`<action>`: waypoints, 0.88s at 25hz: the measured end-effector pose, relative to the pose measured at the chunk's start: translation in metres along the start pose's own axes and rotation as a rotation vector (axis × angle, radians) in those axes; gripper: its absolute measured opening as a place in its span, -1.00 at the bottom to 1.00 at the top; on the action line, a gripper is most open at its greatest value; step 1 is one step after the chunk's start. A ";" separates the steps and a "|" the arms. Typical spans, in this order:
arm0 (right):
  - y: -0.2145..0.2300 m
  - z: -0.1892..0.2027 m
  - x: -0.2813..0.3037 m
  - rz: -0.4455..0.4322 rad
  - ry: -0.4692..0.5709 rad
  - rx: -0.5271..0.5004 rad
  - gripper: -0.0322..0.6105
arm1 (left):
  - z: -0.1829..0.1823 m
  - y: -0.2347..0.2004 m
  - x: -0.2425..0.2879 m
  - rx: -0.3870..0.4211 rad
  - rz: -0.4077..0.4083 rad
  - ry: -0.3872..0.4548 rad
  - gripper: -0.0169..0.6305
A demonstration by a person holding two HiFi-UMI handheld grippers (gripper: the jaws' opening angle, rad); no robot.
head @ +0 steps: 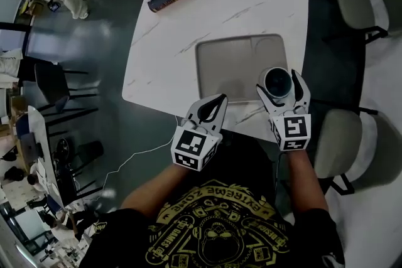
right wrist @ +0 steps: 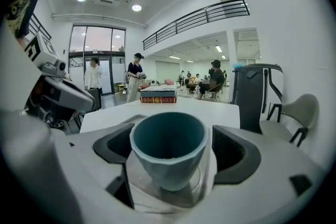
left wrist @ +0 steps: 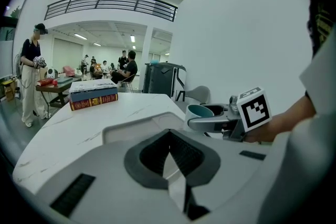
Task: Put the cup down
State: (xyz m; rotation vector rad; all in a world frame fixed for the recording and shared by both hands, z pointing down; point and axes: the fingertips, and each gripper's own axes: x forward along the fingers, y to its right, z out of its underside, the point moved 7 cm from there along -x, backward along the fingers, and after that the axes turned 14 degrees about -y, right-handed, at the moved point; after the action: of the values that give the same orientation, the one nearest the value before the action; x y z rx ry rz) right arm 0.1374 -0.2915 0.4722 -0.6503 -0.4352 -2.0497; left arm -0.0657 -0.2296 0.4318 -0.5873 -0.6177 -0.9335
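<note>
The teal faceted cup [right wrist: 168, 155] is standing upright at the near right corner of the grey tray [head: 220, 66] on the white worktop [head: 251, 3]. The right claw [head: 277, 88] is flanking it, jaws spread, pads not pressing. The cup is looking stiff, light, smooth and breakable, and is probably best gripped on its faceted sides below the rim. The left claw [head: 212, 108] is hovering pressed together, empty.

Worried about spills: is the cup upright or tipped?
Upright. The cup stands mouth up, its rim level, and appears to rest on the tray. Its inside looks empty.
</note>
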 end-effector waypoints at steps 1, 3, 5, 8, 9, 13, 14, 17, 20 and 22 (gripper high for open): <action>0.000 0.001 -0.003 0.013 -0.001 0.009 0.48 | -0.001 0.000 -0.003 0.007 0.006 0.010 -0.95; -0.002 0.000 -0.010 0.046 0.005 0.023 0.48 | 0.000 -0.002 -0.010 0.022 0.019 0.029 -0.95; -0.007 -0.003 -0.020 0.081 0.020 0.033 0.48 | 0.001 -0.004 -0.019 0.034 0.033 0.047 -0.95; -0.023 -0.005 -0.035 0.126 0.036 0.051 0.48 | 0.004 -0.008 -0.034 0.051 0.052 0.075 -0.95; -0.029 -0.006 -0.040 0.139 0.039 0.058 0.48 | 0.005 -0.009 -0.039 0.056 0.060 0.086 -0.95; -0.054 -0.007 -0.060 0.188 0.050 0.072 0.48 | 0.008 -0.010 -0.055 0.082 0.098 0.124 -0.95; -0.061 -0.006 -0.064 0.198 0.051 0.075 0.48 | 0.009 -0.010 -0.060 0.090 0.107 0.133 -0.95; -0.079 -0.001 -0.074 0.220 0.047 0.097 0.48 | 0.015 -0.012 -0.072 0.101 0.128 0.156 -0.95; -0.101 0.004 -0.082 0.229 0.040 0.091 0.48 | 0.024 -0.015 -0.083 0.107 0.150 0.167 -0.95; -0.116 0.006 -0.089 0.234 0.036 0.074 0.24 | 0.030 -0.015 -0.089 0.114 0.166 0.174 -0.95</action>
State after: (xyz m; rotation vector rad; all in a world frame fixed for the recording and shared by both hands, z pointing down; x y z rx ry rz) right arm 0.0797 -0.1679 0.4175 -0.5899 -0.3931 -1.8122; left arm -0.1255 -0.1670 0.3927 -0.4425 -0.4558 -0.7787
